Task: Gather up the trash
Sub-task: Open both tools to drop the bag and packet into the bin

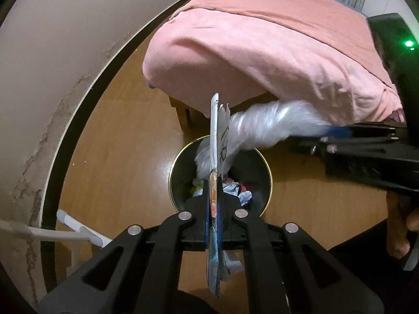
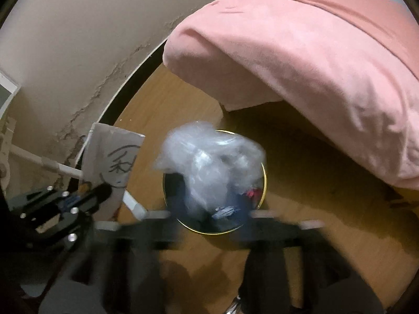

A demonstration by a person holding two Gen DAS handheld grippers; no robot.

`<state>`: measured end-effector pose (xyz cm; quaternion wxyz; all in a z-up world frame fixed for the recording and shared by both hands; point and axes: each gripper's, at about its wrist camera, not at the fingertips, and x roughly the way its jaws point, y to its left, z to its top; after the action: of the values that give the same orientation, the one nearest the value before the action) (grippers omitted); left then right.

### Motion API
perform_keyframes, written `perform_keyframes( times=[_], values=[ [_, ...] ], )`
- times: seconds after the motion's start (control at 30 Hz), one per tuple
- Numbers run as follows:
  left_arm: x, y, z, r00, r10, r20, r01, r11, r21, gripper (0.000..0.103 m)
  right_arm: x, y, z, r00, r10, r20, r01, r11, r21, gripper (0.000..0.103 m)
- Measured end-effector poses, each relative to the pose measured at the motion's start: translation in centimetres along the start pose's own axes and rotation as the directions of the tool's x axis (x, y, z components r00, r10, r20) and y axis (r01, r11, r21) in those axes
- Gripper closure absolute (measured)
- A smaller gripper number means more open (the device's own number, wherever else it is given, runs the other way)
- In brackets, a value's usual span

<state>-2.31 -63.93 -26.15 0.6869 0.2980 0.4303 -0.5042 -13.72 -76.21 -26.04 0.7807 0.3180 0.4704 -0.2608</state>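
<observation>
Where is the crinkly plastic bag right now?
In both wrist views the plastic bag is over the trash bin, beside the pink bed, just ahead of the open right tool.

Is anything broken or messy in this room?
Yes. The wall paint is cracked and peeling just above the dark baseboard. The pink blanket droops off the bed corner. The bin already holds crumpled trash.

both my wrist cameras look steeply down from close above the bin (image 1: pixel 262 162), left beside right; both share the bin (image 2: pixel 263 175), floor (image 1: pixel 125 136) and pink bed (image 1: pixel 262 47).
</observation>
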Motion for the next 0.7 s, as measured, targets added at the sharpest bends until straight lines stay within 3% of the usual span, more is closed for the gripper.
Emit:
perform_keyframes(
  times=[0.33, 0.6, 0.63, 0.7],
  values=[
    [2.5, -0.8, 0.7, 1.0, -0.015, -0.027, 0.015, 1.0, 0.001, 0.1, -1.4, -2.3, 0.2, 0.999, 0.014, 0.048, -0.017, 0.998, 0.067, 0.022],
    [3.3, -1.7, 2.2, 0.999, -0.04, -0.005, 0.04, 0.999, 0.006, 0.099, -2.5, -4.3, 0.2, 0.996, -0.006, 0.084, -0.004, 0.992, 0.125, 0.022],
    [3.3, -1.7, 2.4, 0.999, -0.039, -0.003, 0.039, 0.999, 0.006, 0.098, -2.7, -4.6, 0.2, 0.996, -0.009, 0.087, -0.003, 0.991, 0.132, 0.021],
    [3.4, -1.9, 2.8, 0.999, -0.037, 0.003, 0.037, 0.999, 0.008, 0.086, -3.1, -5.1, 0.2, 0.995, -0.011, 0.095, -0.003, 0.989, 0.145, 0.02]
  ],
)
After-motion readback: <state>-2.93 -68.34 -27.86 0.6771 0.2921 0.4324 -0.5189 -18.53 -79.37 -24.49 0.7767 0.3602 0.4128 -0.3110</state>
